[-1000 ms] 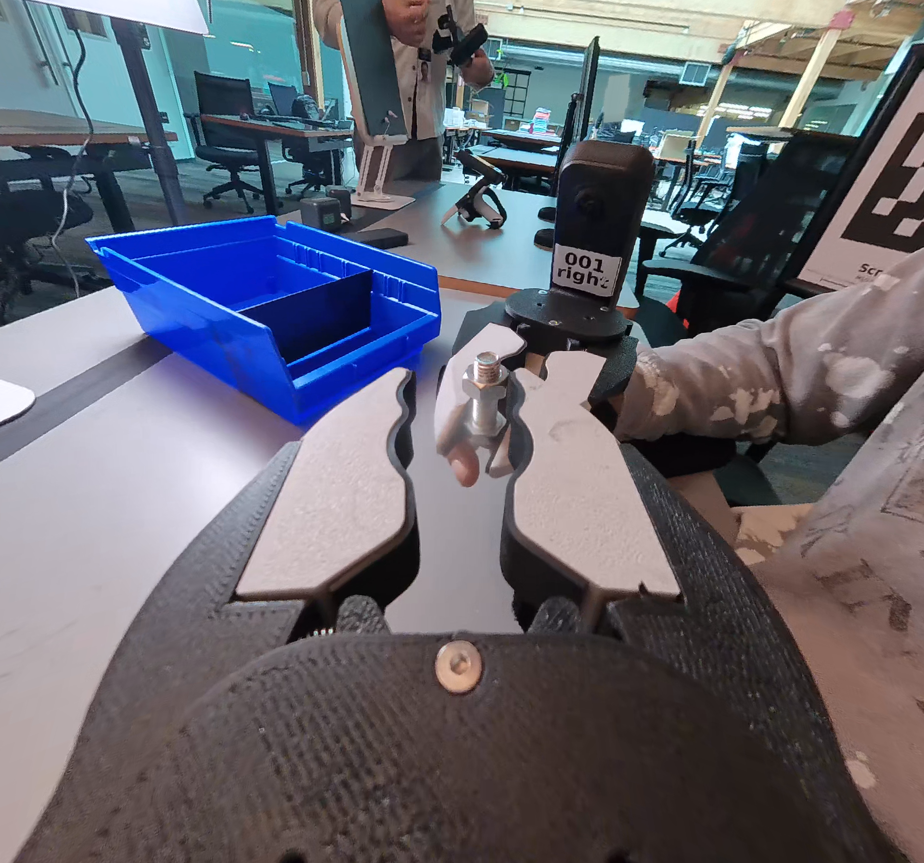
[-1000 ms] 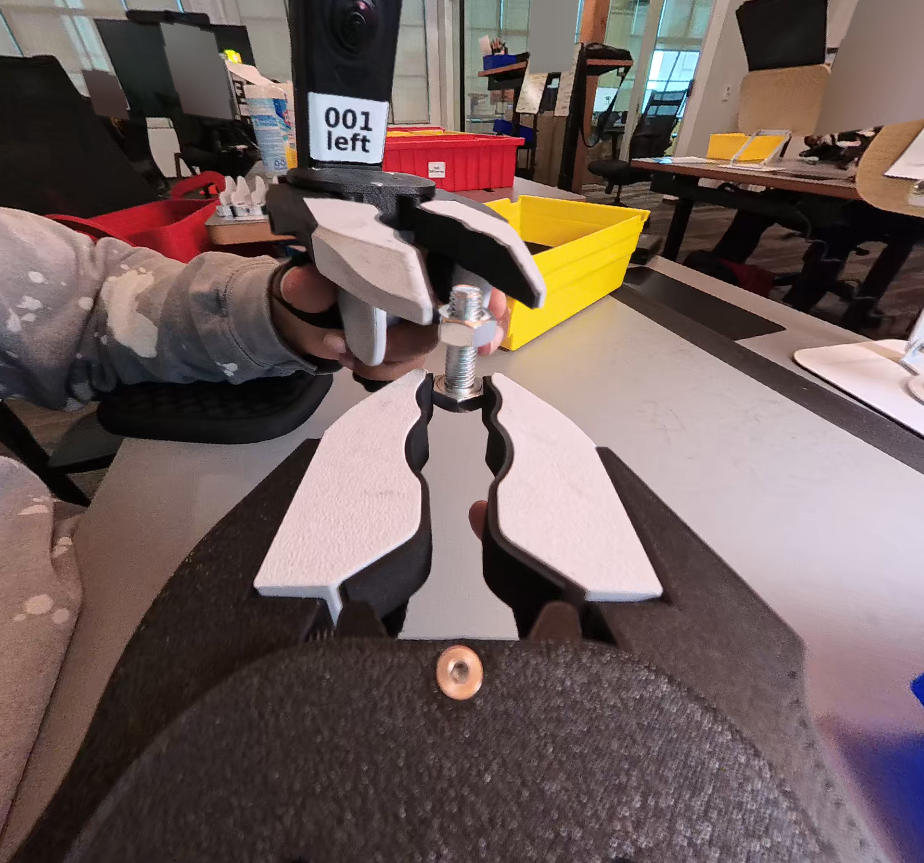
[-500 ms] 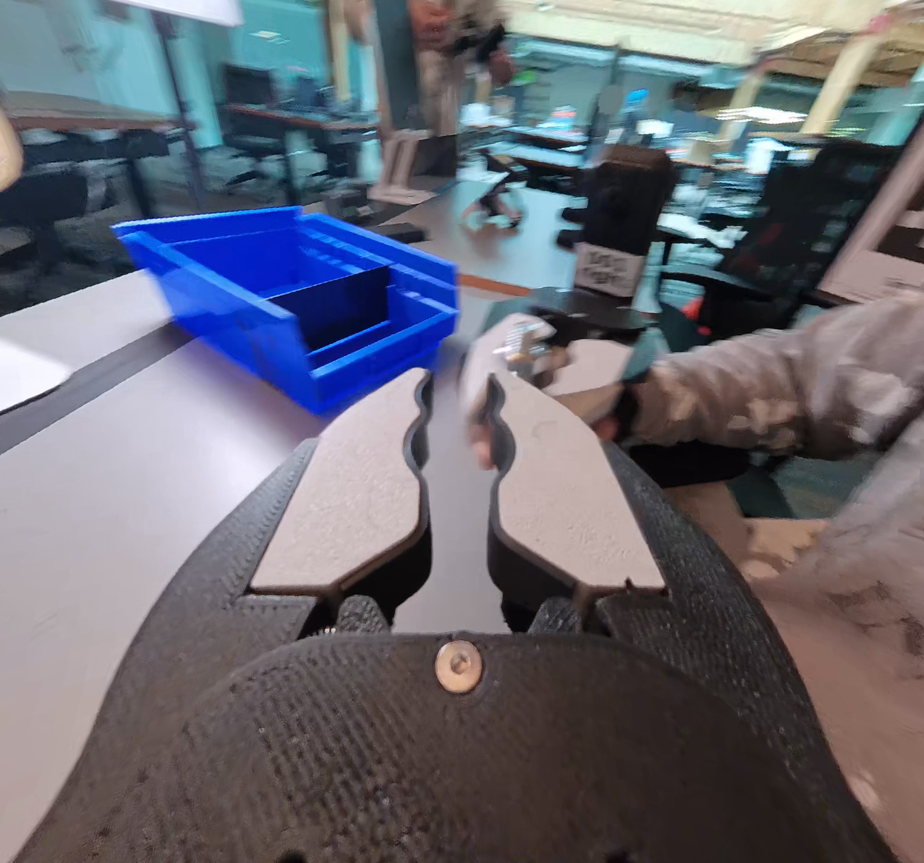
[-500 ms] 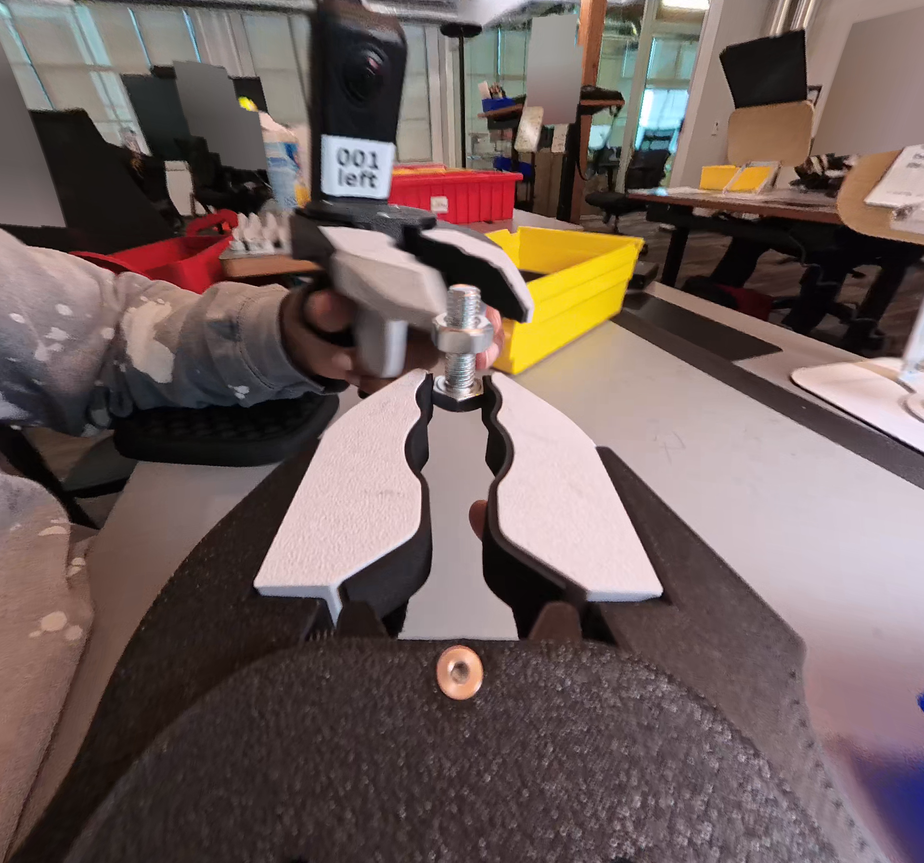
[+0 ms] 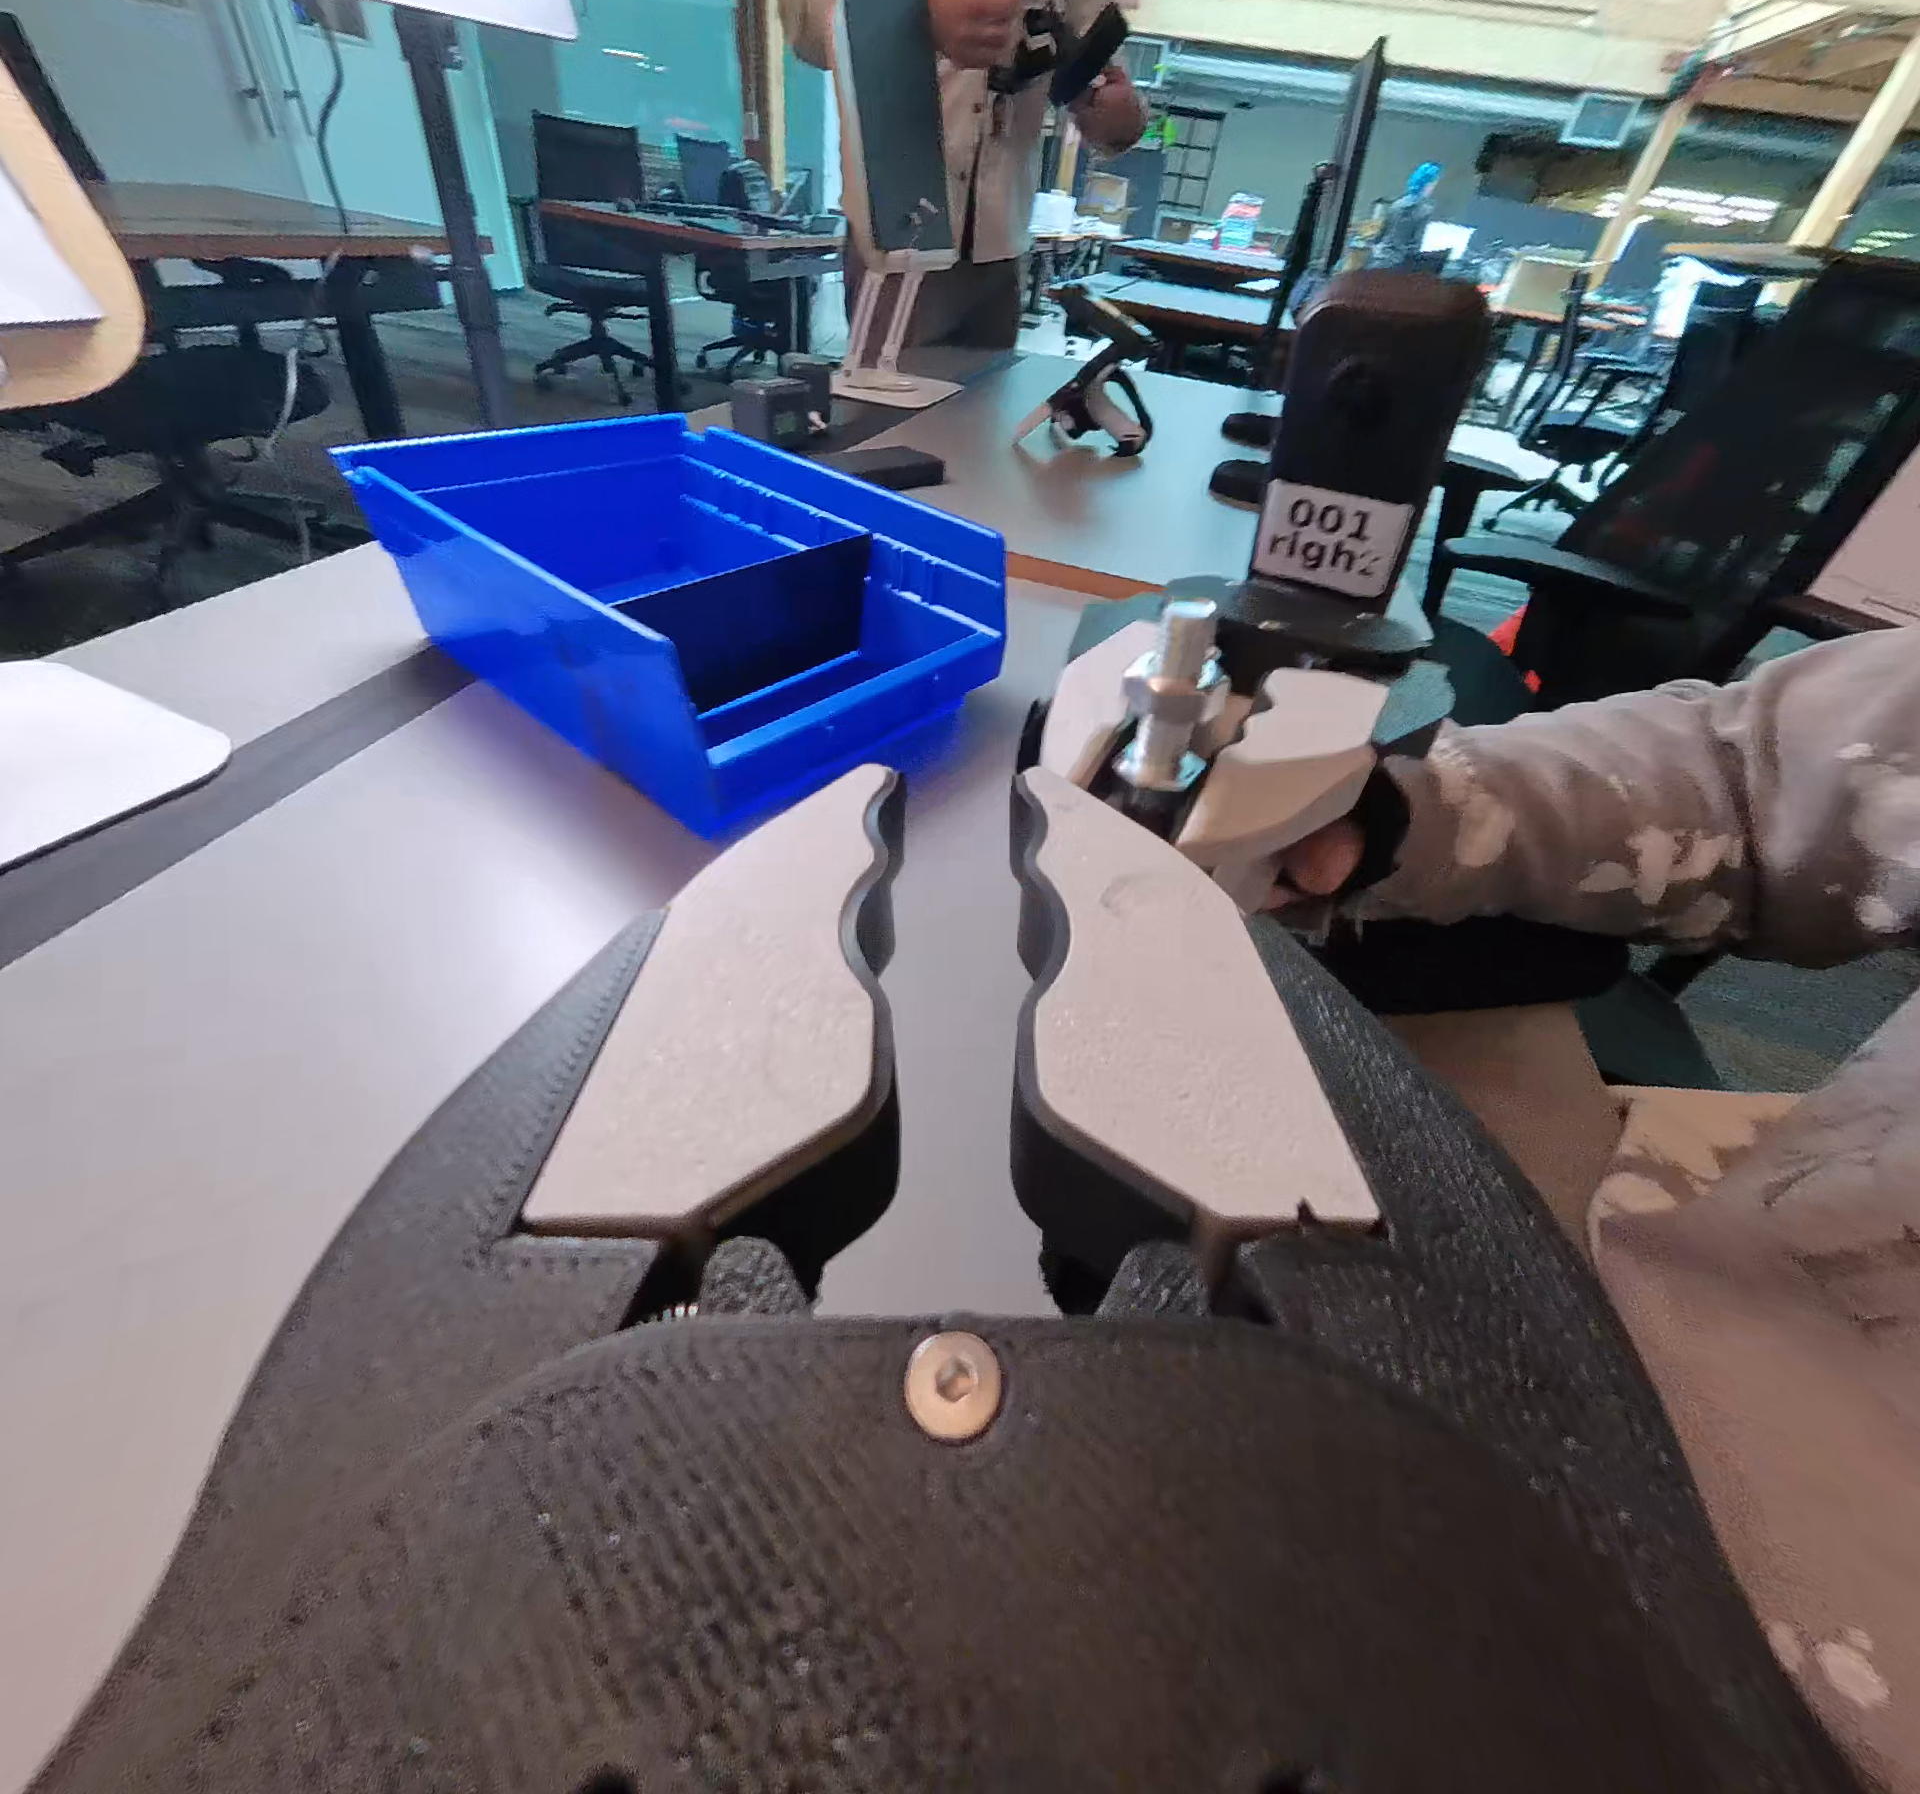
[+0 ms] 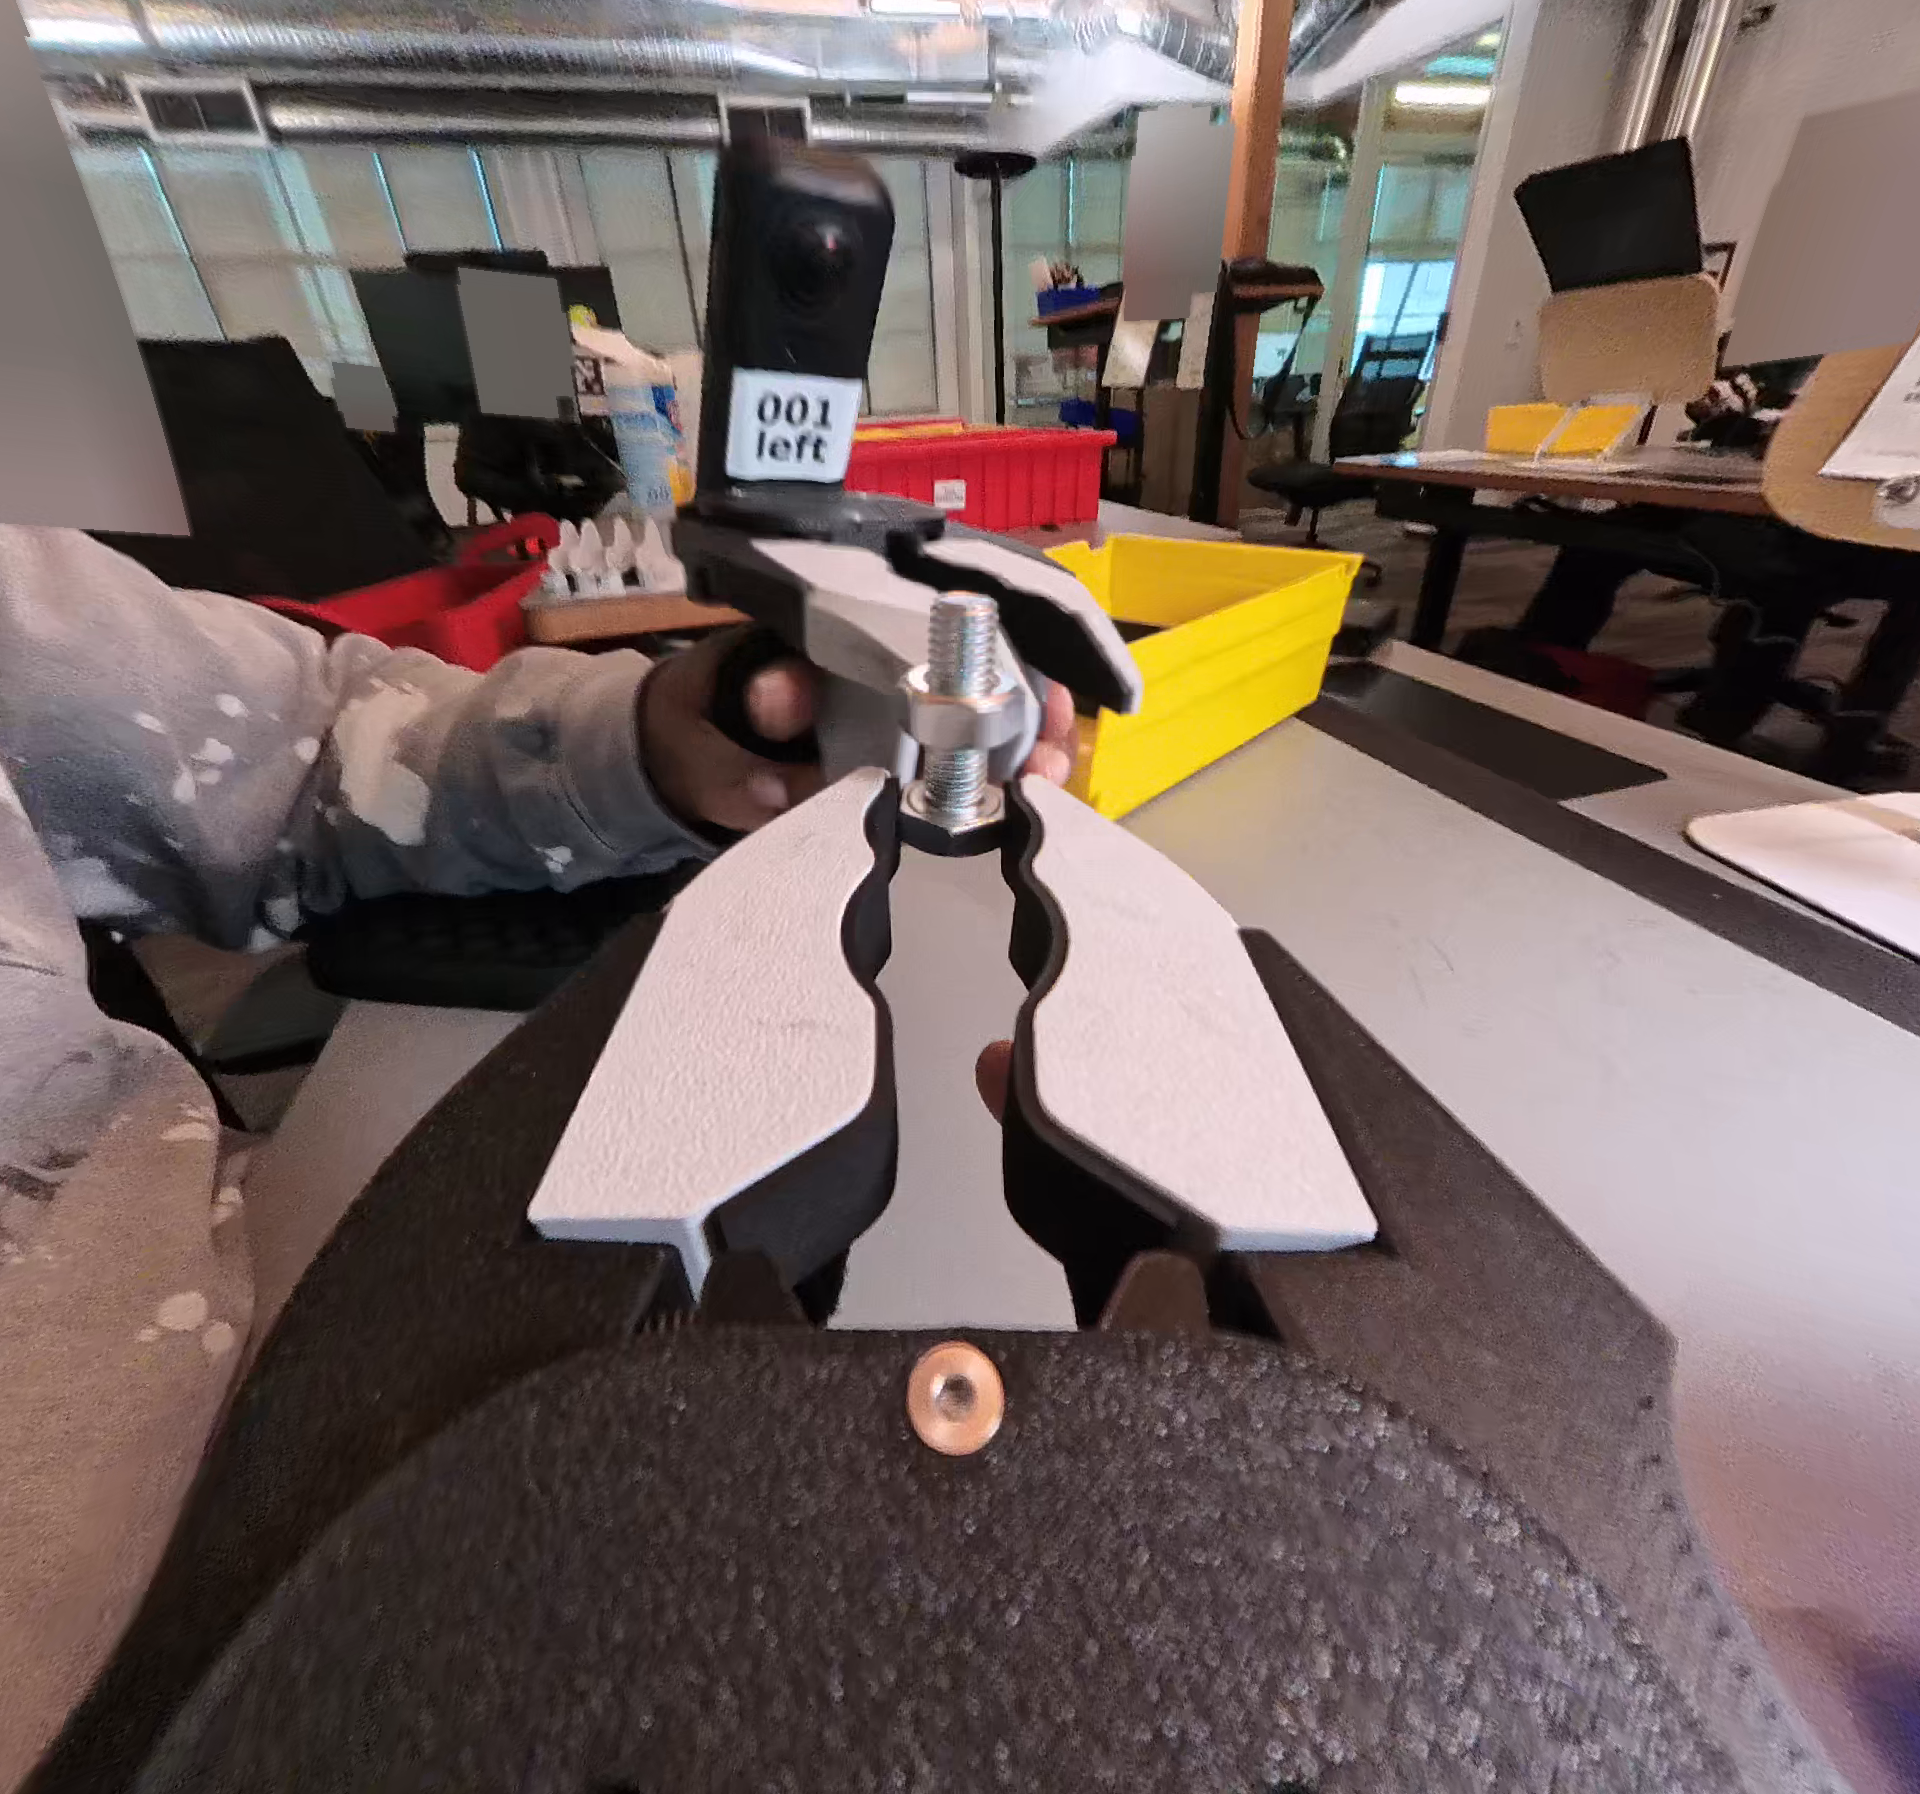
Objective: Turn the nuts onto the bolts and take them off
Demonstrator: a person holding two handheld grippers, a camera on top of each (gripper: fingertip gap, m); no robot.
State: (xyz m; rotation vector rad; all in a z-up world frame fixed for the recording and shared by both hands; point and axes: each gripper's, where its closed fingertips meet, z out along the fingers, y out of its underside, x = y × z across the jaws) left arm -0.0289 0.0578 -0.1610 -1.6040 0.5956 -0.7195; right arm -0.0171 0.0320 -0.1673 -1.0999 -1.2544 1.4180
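A silver bolt (image 6: pixel 961 643) stands upright with a hex nut (image 6: pixel 961 718) partway down its thread. My right gripper (image 6: pixel 951 814) is shut on the bolt's head and holds it above the grey table (image 6: pixel 1455 965). In the left wrist view the bolt (image 5: pixel 1179 638) and nut (image 5: pixel 1169 682) sit just right of my left gripper's (image 5: pixel 956 799) tips, held by the right gripper (image 5: pixel 1164 773). The left gripper is empty, its jaws a narrow gap apart. In the right wrist view its fingers (image 6: pixel 831 601) show just behind the bolt.
A blue divided bin (image 5: pixel 582 591) stands on the table to the left. A yellow bin (image 6: pixel 1226 643) and a red bin (image 6: pixel 977 487) lie beyond the bolt. A white pad (image 5: pixel 83 768) lies at far left. A person (image 5: pixel 935 82) stands behind the table. The grippers are tip to tip, or close to it.
The left gripper has come off the nut and shifted left of the bolt, its jaws narrower than before. The nut sits a little lower on the thread. The right gripper still holds the bolt.
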